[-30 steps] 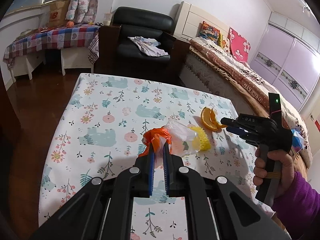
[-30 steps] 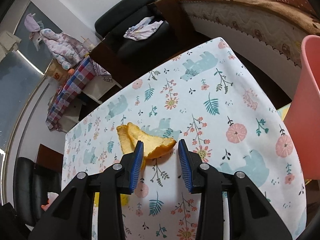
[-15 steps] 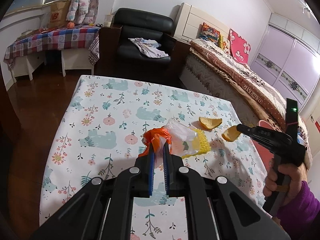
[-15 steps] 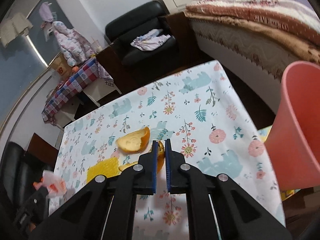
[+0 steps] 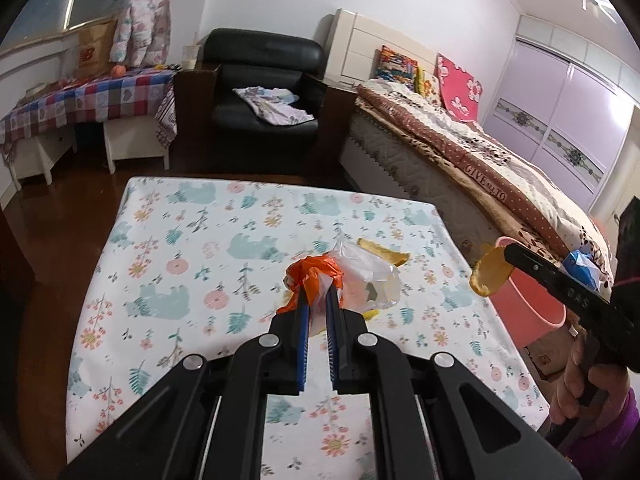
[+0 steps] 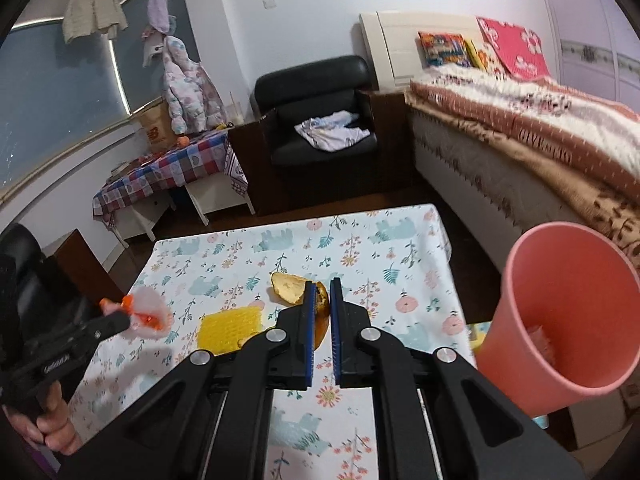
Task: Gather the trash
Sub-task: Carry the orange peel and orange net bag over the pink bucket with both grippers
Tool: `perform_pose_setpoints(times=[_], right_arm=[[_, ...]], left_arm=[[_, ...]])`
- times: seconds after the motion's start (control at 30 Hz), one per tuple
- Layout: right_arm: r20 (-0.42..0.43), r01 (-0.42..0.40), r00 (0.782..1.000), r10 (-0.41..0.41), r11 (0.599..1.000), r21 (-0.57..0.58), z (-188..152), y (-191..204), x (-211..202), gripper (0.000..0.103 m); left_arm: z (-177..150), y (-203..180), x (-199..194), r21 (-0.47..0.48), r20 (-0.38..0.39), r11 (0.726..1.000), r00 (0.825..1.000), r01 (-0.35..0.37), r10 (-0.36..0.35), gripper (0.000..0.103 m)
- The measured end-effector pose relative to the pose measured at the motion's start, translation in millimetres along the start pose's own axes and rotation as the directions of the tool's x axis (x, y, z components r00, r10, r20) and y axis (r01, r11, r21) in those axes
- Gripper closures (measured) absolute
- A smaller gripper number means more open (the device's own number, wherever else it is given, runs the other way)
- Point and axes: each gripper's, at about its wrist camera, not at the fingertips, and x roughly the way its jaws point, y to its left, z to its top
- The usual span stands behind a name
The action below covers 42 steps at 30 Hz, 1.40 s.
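The left gripper point(image 5: 316, 300) is closed on a clear plastic bag with orange trim point(image 5: 352, 276), its blue-padded jaws nearly together with the orange neck of the bag pinched between them at the centre of the left wrist view. The bag bulges out past the fingertips, toward the upper right, and hangs above the floral worktop point(image 5: 192, 264).

The right gripper point(image 6: 322, 292) is clamped on a piece of orange peel point(image 6: 320, 304), the jaws narrowly parted with the peel wedged in the gap. In the left wrist view that same peel point(image 5: 490, 274) shows at the right of the frame, held at the gripper's tip in the air over the worktop's right edge, just in front of the pink bin point(image 5: 532, 304).

A second piece of orange peel point(image 6: 289, 288) lies on the worktop just left of the right gripper's tips, and a yellow mesh fruit sleeve point(image 6: 232, 327) lies further to the lower left of it. The pink bin point(image 6: 560, 316) stands off the worktop at the right of the right wrist view, its mouth tilted toward the camera.
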Motion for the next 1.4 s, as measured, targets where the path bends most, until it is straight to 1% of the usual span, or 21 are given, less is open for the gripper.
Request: perform_pose_setpoints(times=[0.23,0.47,0.73,0.93,1.4], right_arm=[[0.053,0.043,0.998,-0.043,0.999,-0.001,-1,-15,-29,0.096],[0.094,0.107,0.989,-0.110,0.994,0.036,-5,-43,-54,0.096],[0.109,0.159,0.980,-0.168,0.983,0.089,-8,-76,-69,0.096],[0.123,0.202,0.969,-0.215,0.973,0.110,-10,-94,-78,0.096],[0.119,0.257,0.952,-0.282,0.948,0.188,-16,-140,-88,0.096]], left_arm=[[10,-36,3,0.060,0.014,0.997,0.999,0.038,-0.039,0.096],[16,-76,12,0.116,0.010,0.990,0.997,0.075,-0.077,0.096],[19,-122,26,0.192,-0.005,0.976,0.995,0.103,-0.104,0.096],[21,-151,38,0.230,-0.016,0.966,0.993,0.118,-0.117,0.096],[25,-213,63,0.308,-0.040,0.937,0.987,0.163,-0.159,0.096]])
